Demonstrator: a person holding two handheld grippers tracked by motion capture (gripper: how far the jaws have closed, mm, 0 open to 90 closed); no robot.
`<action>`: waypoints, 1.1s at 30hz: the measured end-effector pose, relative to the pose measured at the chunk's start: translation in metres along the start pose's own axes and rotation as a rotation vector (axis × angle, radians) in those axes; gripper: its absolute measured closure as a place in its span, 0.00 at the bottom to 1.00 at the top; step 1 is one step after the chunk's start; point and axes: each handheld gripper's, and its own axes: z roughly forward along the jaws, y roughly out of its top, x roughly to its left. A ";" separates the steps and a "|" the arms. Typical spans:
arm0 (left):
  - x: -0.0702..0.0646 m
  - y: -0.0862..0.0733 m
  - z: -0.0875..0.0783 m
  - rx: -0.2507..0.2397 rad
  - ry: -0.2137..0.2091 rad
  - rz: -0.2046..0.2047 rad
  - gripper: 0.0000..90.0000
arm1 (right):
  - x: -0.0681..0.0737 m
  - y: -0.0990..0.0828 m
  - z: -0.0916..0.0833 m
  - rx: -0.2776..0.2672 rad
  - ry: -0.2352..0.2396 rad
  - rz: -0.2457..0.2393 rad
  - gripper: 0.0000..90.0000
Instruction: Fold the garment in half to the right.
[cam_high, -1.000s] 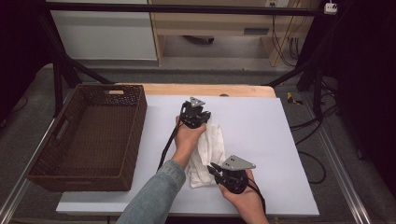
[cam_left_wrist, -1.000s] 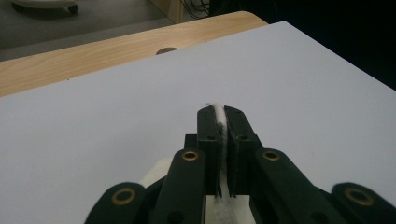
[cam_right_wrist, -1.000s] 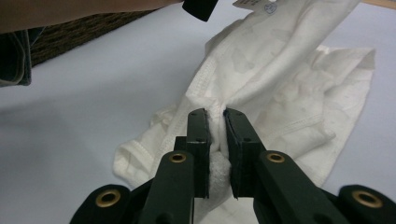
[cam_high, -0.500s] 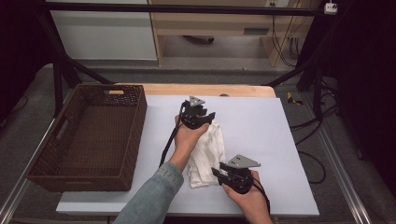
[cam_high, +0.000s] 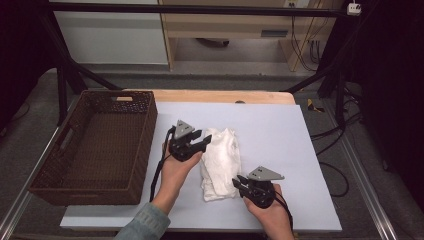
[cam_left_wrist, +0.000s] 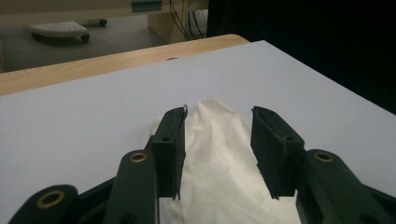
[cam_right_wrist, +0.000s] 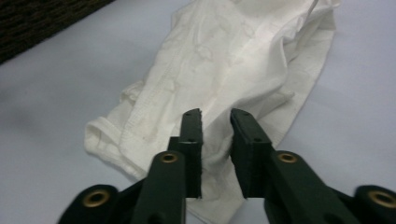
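Cloth, a soft white crumpled cotton garment (cam_high: 220, 162), looked limp and light, best pinched at its hem: left gripper (cam_high: 198, 144) spread, right gripper (cam_right_wrist: 215, 122) seemingly nipping a fold.

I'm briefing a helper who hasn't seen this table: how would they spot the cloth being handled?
Start at the white table, with a dark wicker basket on its left side. Right of that basket, mid-table, lies the white cloth, between the left claw and the right claw. It is the lone soft, crumpled thing there.
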 end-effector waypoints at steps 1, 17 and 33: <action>-0.002 -0.006 -0.005 -0.005 -0.007 0.010 0.61 | 0.000 0.000 0.000 0.007 -0.005 -0.006 0.92; 0.004 -0.062 -0.040 0.058 0.024 0.056 0.60 | 0.004 -0.017 -0.010 0.080 -0.016 0.062 0.97; 0.008 -0.066 -0.040 0.075 0.088 0.115 0.50 | -0.011 -0.009 -0.014 0.010 -0.076 0.029 0.67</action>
